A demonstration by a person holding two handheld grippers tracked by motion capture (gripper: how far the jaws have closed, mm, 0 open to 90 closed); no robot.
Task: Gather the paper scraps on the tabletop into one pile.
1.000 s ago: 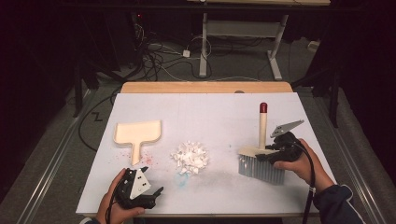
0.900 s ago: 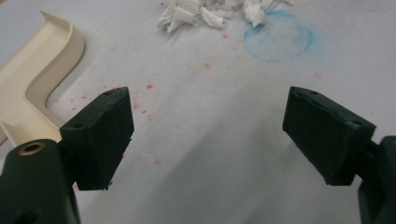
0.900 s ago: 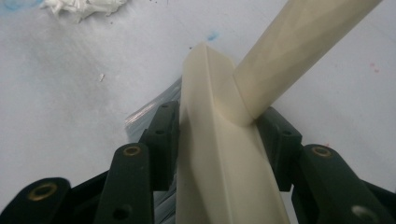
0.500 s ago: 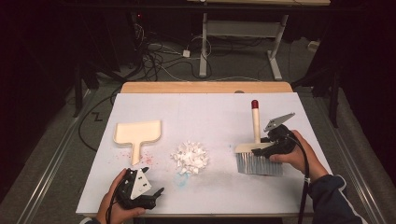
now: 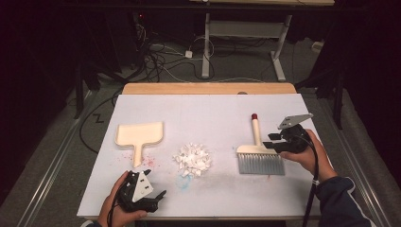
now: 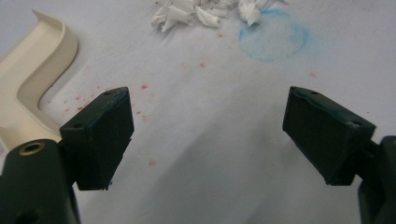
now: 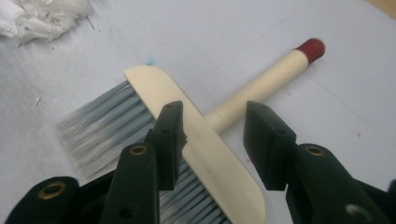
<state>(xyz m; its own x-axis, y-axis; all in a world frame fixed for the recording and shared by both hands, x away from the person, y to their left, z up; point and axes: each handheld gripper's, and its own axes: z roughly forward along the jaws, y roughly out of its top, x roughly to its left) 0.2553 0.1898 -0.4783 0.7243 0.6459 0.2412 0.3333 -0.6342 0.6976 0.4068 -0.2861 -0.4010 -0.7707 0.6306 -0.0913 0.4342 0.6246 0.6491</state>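
A brush [image 5: 260, 156] with a cream head, grey bristles and a red-tipped handle lies on the white table [image 5: 213, 113] at the right, handle pointing away. My right gripper [image 5: 279, 140] is at its head. In the right gripper view the jaws [image 7: 212, 109] straddle the cream head [image 7: 205, 140] and have just been closing. One jaw is against the bristle side; a gap shows at the other. A pile of white paper scraps [image 5: 191, 158] sits mid-table, a cream dustpan [image 5: 139, 135] to its left. My left gripper [image 5: 153, 197] rests open near the front edge, nothing between its jaws [image 6: 208, 95].
Red specks and a blue chalk ring [image 6: 275, 37] mark the table near the scraps [image 6: 201, 11]. The dustpan's handle [image 6: 32, 70] lies just left of the left gripper. Beyond the table's wooden far edge [image 5: 208, 88] are cables and desk legs on the floor.
The brush and the right gripper have shifted left, and the handle has dropped from a steeper tilt to lie flatter. The left gripper has stayed put.
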